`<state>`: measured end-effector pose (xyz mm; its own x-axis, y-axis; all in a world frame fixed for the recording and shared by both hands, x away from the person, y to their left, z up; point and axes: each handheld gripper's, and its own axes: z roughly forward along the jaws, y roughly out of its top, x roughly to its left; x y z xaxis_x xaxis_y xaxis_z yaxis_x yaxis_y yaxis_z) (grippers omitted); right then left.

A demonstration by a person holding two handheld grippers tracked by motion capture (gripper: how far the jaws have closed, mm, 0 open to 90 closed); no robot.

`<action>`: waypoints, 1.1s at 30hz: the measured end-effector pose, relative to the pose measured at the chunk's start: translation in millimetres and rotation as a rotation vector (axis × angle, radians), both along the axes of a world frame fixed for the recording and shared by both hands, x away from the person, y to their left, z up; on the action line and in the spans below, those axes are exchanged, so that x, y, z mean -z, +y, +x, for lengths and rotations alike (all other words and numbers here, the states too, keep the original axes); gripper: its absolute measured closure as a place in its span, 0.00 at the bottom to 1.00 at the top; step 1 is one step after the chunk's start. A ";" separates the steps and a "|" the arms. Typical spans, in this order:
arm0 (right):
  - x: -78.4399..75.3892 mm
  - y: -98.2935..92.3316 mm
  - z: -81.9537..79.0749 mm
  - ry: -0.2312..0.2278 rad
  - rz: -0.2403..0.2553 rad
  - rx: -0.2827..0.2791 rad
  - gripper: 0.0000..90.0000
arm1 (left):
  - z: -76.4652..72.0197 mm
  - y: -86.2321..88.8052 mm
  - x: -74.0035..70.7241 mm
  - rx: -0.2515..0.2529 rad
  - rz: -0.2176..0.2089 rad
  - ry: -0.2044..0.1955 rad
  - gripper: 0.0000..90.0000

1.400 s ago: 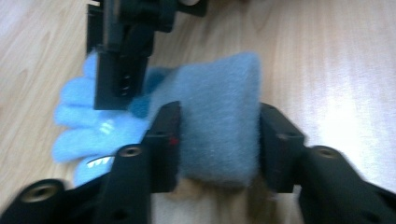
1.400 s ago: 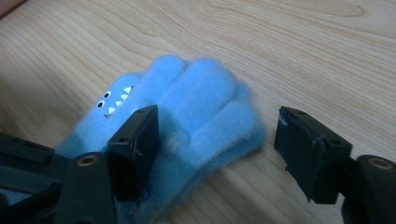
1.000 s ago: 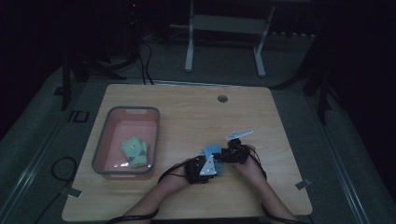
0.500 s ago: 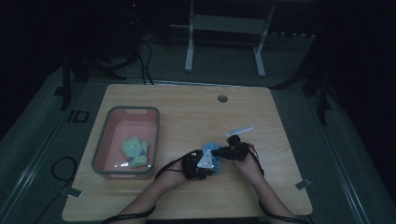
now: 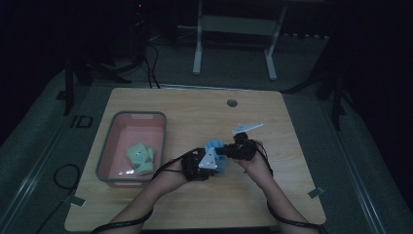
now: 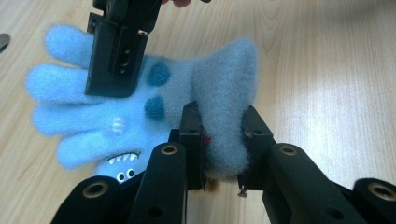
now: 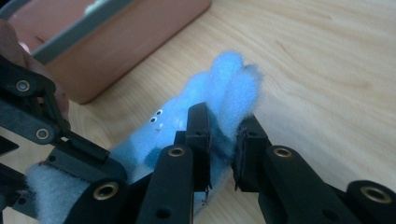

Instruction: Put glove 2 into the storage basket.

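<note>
Glove [image 6: 140, 107]: fluffy blue, dark spots, toothy face, right of the tub [image 5: 114, 146]. Left gripper [image 6: 223, 140] pinches its cuff, right gripper [image 7: 222, 135] its fingers, jaws just closing; both have lifted it since earlier.

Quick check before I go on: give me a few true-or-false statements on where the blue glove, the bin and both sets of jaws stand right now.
1. The left gripper is shut on the cuff end of the blue glove. True.
2. The blue glove lies inside the pink bin. False: it is held between the two grippers, beside the bin.
3. The right gripper grips the glove at its finger end. True.
4. The pink bin holds nothing. False: a green cloth item lies in it.
5. The glove has a small face with eyes and teeth on it. True.
</note>
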<state>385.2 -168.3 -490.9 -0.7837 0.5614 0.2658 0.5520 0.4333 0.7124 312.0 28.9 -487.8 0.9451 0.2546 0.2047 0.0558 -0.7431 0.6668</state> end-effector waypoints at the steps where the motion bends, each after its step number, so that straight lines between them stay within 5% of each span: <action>1: -2.5 2.2 0.0 -0.005 0.004 -0.004 0.88 | -0.4 2.1 -1.8 -0.002 0.005 -0.005 0.84; 33: -51.0 101.5 6.1 -0.063 0.000 -0.119 0.88 | -8.7 87.8 -42.7 -0.084 0.044 -0.031 0.84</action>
<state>391.3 -66.8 -439.9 -0.8602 0.4631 0.2136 0.4504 0.4934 0.7441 303.4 116.6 -445.0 0.9141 0.3224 0.2459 0.0989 -0.7654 0.6359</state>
